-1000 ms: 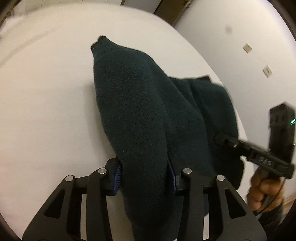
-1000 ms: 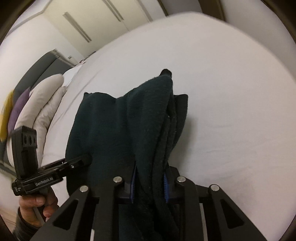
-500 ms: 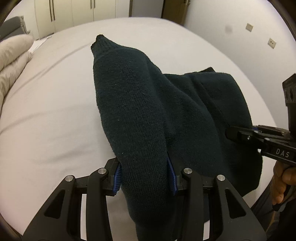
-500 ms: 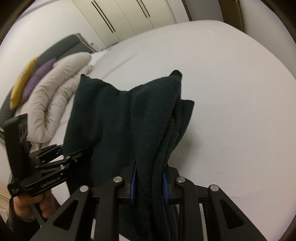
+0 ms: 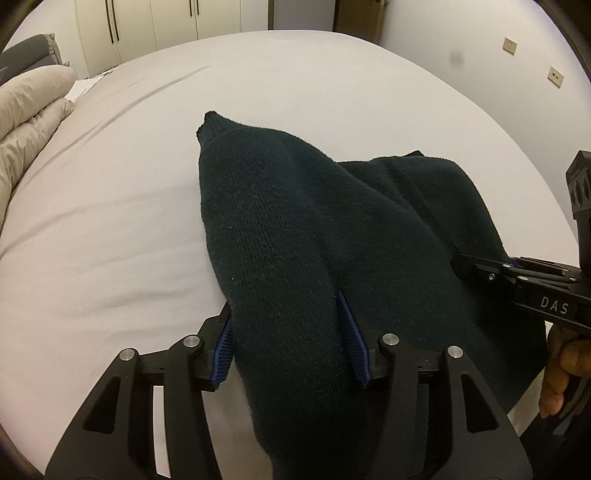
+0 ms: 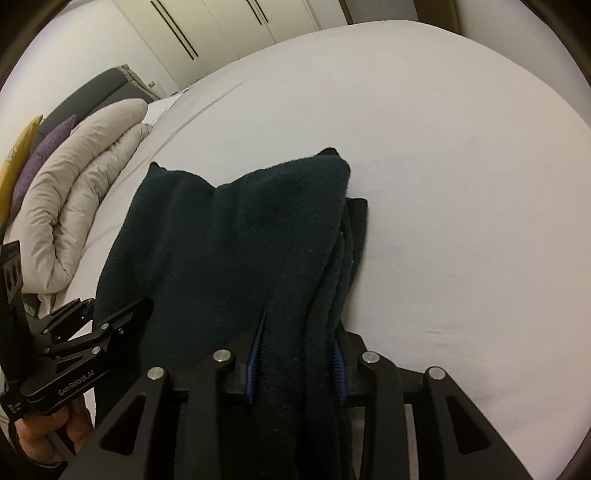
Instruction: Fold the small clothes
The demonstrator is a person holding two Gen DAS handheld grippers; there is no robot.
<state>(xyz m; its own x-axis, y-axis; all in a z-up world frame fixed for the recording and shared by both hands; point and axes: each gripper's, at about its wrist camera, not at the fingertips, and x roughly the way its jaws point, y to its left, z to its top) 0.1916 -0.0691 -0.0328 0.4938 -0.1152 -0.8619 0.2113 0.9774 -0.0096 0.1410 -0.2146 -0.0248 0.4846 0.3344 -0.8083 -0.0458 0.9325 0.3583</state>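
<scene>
A dark green knitted sweater (image 5: 295, 236) is held over the white bed (image 5: 110, 221), its far end with a sleeve cuff (image 5: 208, 125) draping onto the sheet. My left gripper (image 5: 291, 332) is shut on one near edge of the sweater, thick fabric bunched between its blue pads. My right gripper (image 6: 295, 354) is shut on the other near edge (image 6: 258, 240), with several folded layers between its pads. Each gripper shows in the other's view: the right one (image 5: 517, 280) at the sweater's right side, the left one (image 6: 85, 332) at its left side.
A beige duvet (image 6: 81, 206) and purple and yellow pillows (image 6: 40, 155) lie at the head of the bed on the left. White wardrobe doors (image 5: 147, 26) stand beyond the bed. A wall with sockets (image 5: 532, 55) is on the right.
Both grippers have moved the held sweater forward and lower over the bed; more of it now drapes on the sheet. Both grips are unchanged.
</scene>
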